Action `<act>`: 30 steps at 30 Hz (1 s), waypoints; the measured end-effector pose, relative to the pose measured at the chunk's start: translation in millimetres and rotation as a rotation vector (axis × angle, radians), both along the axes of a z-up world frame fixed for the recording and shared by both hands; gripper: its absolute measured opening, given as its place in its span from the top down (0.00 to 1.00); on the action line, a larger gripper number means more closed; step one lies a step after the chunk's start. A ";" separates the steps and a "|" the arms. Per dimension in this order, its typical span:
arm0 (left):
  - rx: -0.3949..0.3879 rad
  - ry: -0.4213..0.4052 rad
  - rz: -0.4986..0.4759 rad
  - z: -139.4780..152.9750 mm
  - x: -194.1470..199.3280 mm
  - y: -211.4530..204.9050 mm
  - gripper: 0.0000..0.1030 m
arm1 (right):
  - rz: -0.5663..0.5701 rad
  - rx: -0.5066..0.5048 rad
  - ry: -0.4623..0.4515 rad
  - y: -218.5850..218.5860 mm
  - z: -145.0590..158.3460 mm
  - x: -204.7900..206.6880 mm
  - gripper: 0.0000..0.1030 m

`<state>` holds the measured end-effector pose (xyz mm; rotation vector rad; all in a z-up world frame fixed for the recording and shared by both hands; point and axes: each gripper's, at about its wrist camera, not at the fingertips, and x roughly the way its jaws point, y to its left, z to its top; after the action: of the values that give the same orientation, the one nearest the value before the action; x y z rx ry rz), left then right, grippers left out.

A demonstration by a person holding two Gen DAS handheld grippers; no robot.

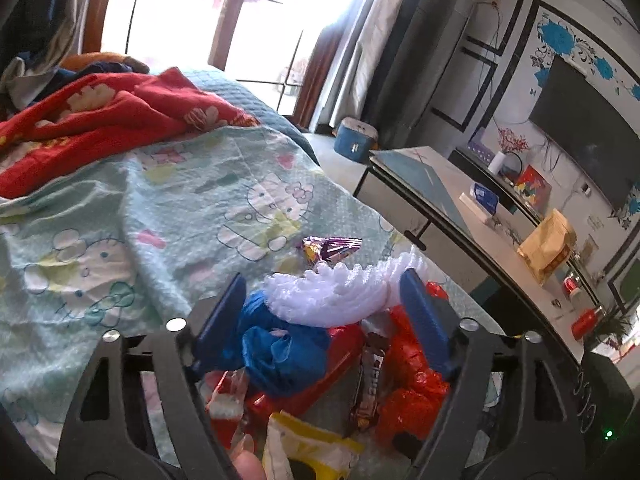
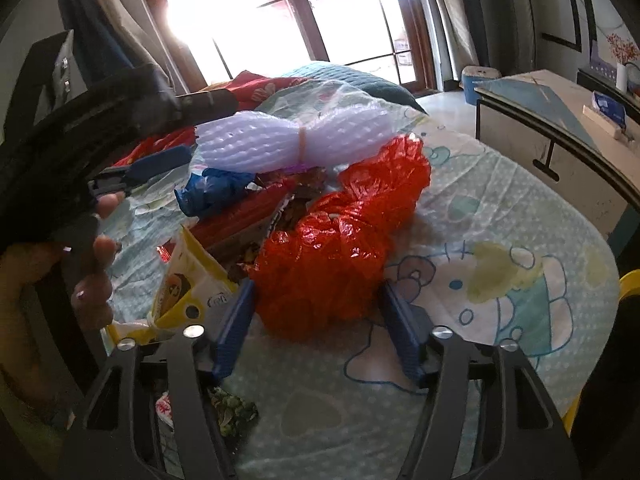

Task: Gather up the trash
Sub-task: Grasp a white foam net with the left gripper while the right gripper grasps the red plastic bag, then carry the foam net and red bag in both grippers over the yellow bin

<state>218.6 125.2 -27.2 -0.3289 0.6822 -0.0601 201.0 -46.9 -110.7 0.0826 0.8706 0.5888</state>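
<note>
Closing in: you have both tools over one heap of trash on the bed (image 2: pixel 500 208), which fills the centre and lower centre of each view.
Left hand-held gripper (image 1: pixel 324 308): partly open, pads astride the blue plastic scrap (image 1: pixel 276 344) and the white foam net (image 1: pixel 340 292); I cannot tell if either pad presses yet, so treat nothing as held.
Left-side risk: your jaws span several loose things, so a squeeze may catch only the foam net's springy edge and drop the rest.
Purple wrapper (image 1: pixel 330 249): lies apart, just above the heap in the left view; easy to leave behind.
Yellow packet (image 2: pixel 188 284): lower left of the right view, near your fingers (image 2: pixel 96 292); it may slide off the bed if nudged.
Right hand-held gripper (image 2: pixel 316 316): half open around the near end of the red plastic bag (image 2: pixel 340 236), not visibly pinching it.
Right-side risk: the crinkled film could slip out, or you could pinch the bedsheet under it.
Crowding: the two tools are close and may knock together.
</note>
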 end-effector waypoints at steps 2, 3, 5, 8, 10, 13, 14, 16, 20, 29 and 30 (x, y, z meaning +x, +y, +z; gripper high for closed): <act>0.001 0.005 -0.011 -2.2 2.5 -2.5 0.39 | -0.007 0.012 0.010 -3.2 -2.2 0.1 0.49; 0.002 0.006 -0.015 -3.3 3.2 -3.2 0.42 | -0.009 0.017 0.010 -5.1 -2.7 0.2 0.51; 0.003 0.012 -0.023 -5.5 3.2 -6.1 0.51 | -0.013 0.024 0.013 -8.7 -3.6 0.0 0.54; 0.010 0.018 -0.041 -5.6 2.2 -10.7 0.63 | -0.018 0.030 0.016 -11.9 -2.7 -1.2 0.58; 0.021 0.013 -0.055 -4.7 0.7 -14.3 0.70 | -0.022 0.034 0.017 -14.1 -2.9 -2.2 0.60; 0.023 0.015 -0.070 -4.2 2.0 -17.2 0.80 | -0.026 0.033 0.015 -17.1 -2.6 -5.5 0.64; 0.015 0.013 -0.076 -4.0 0.7 -17.7 0.82 | -0.028 0.034 0.015 -18.0 -2.6 -6.4 0.66; 0.005 0.007 -0.081 -3.4 -1.2 -18.4 0.85 | -0.030 0.034 0.016 -20.0 -2.4 -7.6 0.69; -0.018 -0.011 -0.091 -0.3 -10.2 -20.1 0.88 | -0.033 0.037 0.015 -23.9 -1.9 -10.8 0.75; -0.063 -0.081 -0.082 15.1 -40.1 -23.9 0.89 | -0.043 0.046 -0.015 -35.2 3.8 -20.2 0.81; -0.068 -0.091 -0.080 17.8 -43.8 -24.1 0.89 | -0.043 0.046 -0.023 -36.5 5.7 -21.9 0.81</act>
<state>174.9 101.1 -9.4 -0.3618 0.6042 -0.1742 179.1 -83.3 -105.0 0.1355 0.8313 0.5690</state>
